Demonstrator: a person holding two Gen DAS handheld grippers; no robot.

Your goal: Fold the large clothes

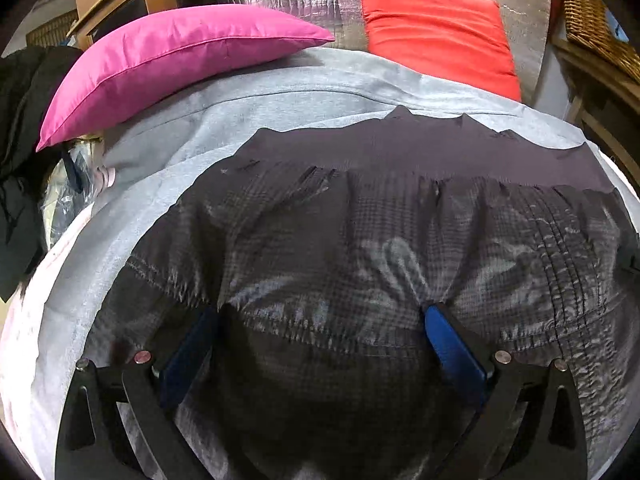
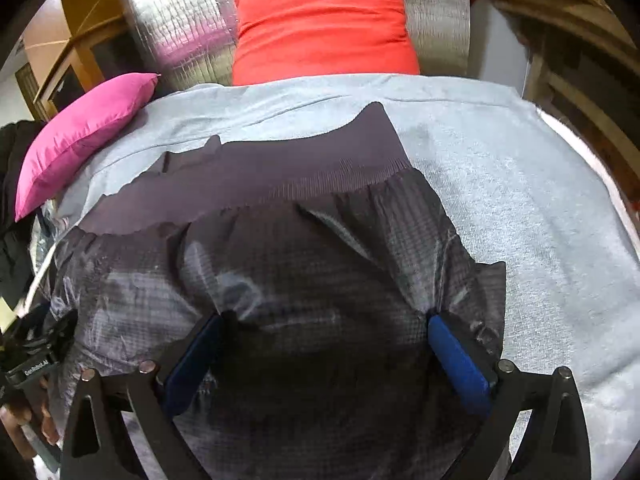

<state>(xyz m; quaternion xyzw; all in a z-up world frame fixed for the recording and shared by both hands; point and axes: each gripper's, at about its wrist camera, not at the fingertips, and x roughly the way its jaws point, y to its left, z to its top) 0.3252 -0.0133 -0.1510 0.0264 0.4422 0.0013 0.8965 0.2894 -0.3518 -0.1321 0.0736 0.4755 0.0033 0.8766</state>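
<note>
Evidently the dark jacket (image 1: 360, 240) lies flat on the grey sheet (image 1: 168, 160), ribbed hem toward the red pillow (image 1: 432, 32), long axis running away from the cameras. Left tool (image 1: 320, 312) and right tool (image 2: 326, 322) stand wide apart, pressing fabric (apparently smoothing), gripping nothing.

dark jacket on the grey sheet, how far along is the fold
Early. Done: the dark jacket lies spread on the grey sheet, ribbed hem toward the red pillow. In hand: the left tool and right tool both sit open on the near fabric, which bunches at the blue pads; neither is clamped. Left: no fold shows yet, so the folding itself looks undone.
</note>
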